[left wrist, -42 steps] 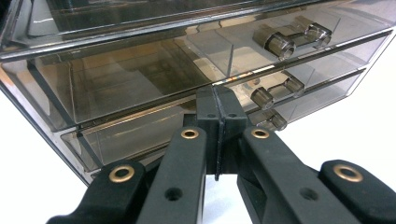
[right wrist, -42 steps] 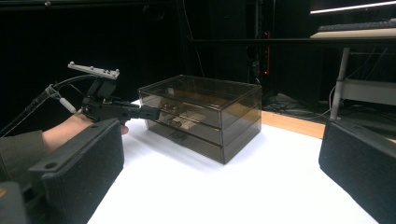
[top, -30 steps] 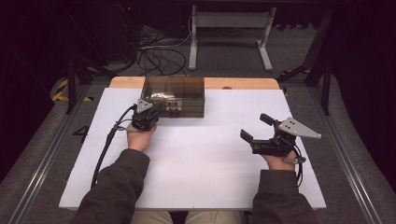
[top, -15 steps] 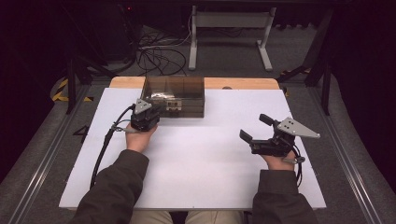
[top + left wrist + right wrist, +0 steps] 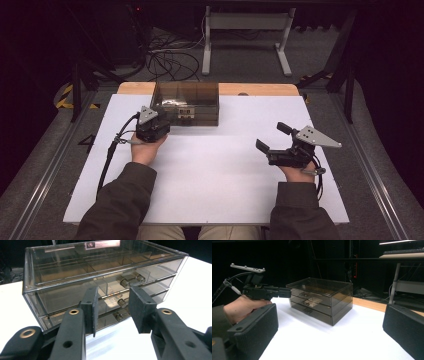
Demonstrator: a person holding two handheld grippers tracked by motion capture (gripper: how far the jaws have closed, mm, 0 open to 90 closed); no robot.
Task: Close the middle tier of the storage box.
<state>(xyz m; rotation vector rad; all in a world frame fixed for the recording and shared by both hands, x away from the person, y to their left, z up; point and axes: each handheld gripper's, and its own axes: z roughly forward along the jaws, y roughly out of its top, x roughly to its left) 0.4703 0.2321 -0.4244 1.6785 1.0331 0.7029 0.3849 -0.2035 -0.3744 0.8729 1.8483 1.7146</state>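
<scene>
White table (image 5: 220, 185); cables (image 5: 167, 62) (tangled) on floor behind.

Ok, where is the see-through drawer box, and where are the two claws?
Drawer box (image 5: 197, 95): high view, on its clear lid.
Left claw (image 5: 112, 305): left gripper view, midway between its pads.
Right claw (image 5: 273, 136): high view, midway between its open fingertips.

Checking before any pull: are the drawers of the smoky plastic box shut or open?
Shut: in the right gripper view all three fronts of the drawer box sit flush.
</scene>
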